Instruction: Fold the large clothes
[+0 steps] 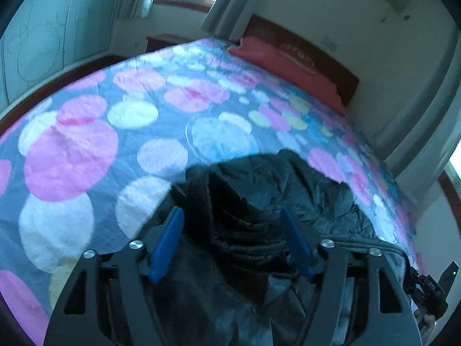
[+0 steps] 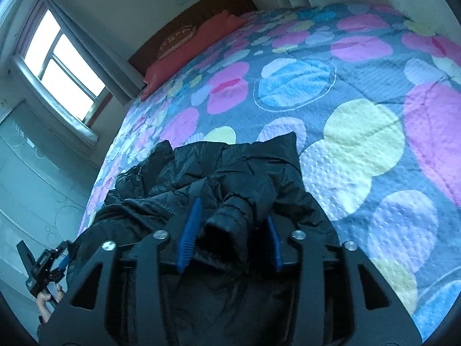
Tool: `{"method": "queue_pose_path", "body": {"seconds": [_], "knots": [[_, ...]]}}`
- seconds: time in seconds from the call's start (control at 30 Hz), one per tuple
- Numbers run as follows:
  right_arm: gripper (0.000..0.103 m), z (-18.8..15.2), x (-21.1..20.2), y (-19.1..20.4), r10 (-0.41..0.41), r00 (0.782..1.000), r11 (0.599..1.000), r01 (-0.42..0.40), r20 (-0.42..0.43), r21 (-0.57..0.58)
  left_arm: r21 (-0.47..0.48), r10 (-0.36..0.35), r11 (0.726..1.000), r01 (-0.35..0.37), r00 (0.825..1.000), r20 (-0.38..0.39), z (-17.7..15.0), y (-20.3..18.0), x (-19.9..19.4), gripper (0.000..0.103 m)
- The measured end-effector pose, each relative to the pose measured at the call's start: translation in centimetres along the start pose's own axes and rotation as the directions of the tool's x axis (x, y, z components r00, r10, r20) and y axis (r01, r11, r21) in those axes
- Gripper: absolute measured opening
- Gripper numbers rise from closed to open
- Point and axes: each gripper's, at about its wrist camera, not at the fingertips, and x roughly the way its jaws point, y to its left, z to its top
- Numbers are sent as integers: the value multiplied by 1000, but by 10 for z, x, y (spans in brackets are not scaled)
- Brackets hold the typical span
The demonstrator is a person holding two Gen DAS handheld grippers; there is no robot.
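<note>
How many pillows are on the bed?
1: a red pillow lies at the far end of the bed, against the headboard. More may be hidden under the bedspread.

black puffer jacket (image 2: 230,173) lying on dotted quilted bedspread (image 2: 360,144) near bed's foot edge; red pillow (image 2: 184,54) sitting at far end, against brown wooden headboard (image 1: 305,54); window (image 2: 63,66) standing behind bed's side.
</note>
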Motion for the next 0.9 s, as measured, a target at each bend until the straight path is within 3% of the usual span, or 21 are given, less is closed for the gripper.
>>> {"method": "queue_pose_path", "body": {"seconds": [0.07, 0.1, 0.33, 0.63, 0.7, 0.9], "knots": [[62, -1, -12, 0, 4, 1000, 1000, -3, 17, -10, 20, 8, 1000, -8, 1000, 26, 2, 2, -12, 74], [64, -2, -17, 0, 8, 1000, 1000, -8, 27, -14, 25, 8, 1000, -9, 999, 33, 3, 4, -16, 74], [64, -5, -35, -2, 4, 999, 999, -2, 32, -53, -5, 22, 1000, -22, 999, -35, -11, 41, -18, 75], [65, -3, -18, -3, -106, 994, 975, 102, -9, -195, 65, 51, 997, -47, 997, -63, -22, 57, -8, 75], [67, 0, -8, -2, -137, 991, 962, 130, -11, -239, 89, 48, 995, -42, 996, -71, -18, 53, -1, 75], [74, 17, 14, 6, -132, 991, 934, 115, -28, -338, 227, 36, 974, -8, 992, -120, 0, 32, 27, 75]]}}
